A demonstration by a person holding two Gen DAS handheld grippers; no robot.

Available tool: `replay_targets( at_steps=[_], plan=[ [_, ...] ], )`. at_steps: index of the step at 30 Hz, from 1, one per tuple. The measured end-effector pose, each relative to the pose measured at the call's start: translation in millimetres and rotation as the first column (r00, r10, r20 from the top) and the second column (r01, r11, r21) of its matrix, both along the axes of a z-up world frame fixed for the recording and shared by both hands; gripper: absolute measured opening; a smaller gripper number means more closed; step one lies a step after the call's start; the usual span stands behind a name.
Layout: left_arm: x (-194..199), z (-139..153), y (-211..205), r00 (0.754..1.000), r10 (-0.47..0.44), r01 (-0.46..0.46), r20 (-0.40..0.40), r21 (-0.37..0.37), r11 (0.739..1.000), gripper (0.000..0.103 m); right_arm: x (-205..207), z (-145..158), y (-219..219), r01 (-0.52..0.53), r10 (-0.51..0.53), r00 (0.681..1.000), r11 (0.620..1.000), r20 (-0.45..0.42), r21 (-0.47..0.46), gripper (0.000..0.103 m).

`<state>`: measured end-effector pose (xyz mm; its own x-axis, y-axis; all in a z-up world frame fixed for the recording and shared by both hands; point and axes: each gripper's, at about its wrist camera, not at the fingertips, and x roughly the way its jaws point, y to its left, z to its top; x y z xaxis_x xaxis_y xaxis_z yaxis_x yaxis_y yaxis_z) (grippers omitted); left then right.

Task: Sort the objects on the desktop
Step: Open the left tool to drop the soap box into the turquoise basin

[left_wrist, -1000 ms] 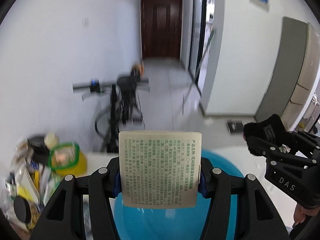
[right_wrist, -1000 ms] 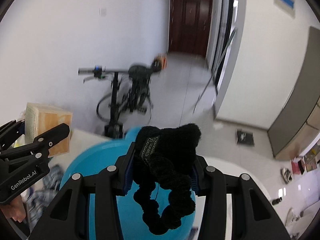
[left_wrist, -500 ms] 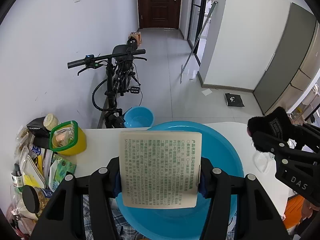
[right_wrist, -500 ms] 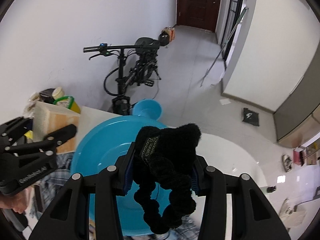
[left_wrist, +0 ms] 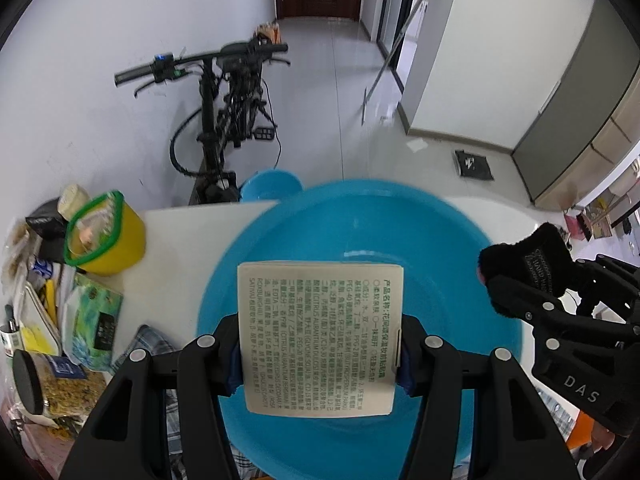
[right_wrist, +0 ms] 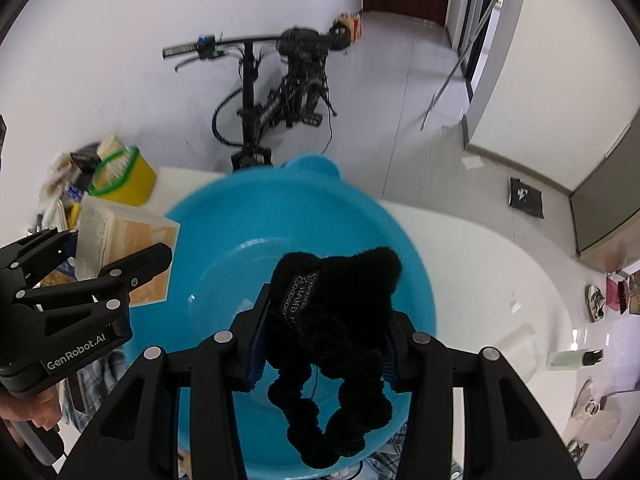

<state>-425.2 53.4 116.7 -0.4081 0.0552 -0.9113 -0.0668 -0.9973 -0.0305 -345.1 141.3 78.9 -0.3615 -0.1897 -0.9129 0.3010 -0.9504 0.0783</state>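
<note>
A white table (left_wrist: 180,240) carries a big blue plastic basin (left_wrist: 360,240) near its middle, seemingly the bin for sorted items, since both tools hang over it. At the far left sits a yellow tub with a green rim (left_wrist: 106,236) among packets and jars. The left gripper (left_wrist: 320,354) is clamped on a cream box printed with green text (left_wrist: 320,336), held upright above the basin's near-left part, ready to drop. To its right, the right gripper (right_wrist: 320,344) pinches a black fuzzy scrunchie (right_wrist: 336,320), its loop dangling over the basin's middle. Both tools tilt downward, side by side and apart.
</note>
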Motion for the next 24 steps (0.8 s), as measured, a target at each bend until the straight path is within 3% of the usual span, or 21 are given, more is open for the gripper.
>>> replay_targets(
  at_steps=[13,24],
  plan=[
    [-4,-83,8,0.992,-0.002,0.001,0.124,0.008,1.000,0.059,-7,-68,7,0.009,-0.011,0.994,1.000,0.106,0.017,0.044],
    [-4,-111,14,0.986,0.006,-0.008,0.165,0.013,1.000,0.059,-7,-88,14,0.008,-0.010,0.990,1.000,0.142,0.012,0.044]
  ],
)
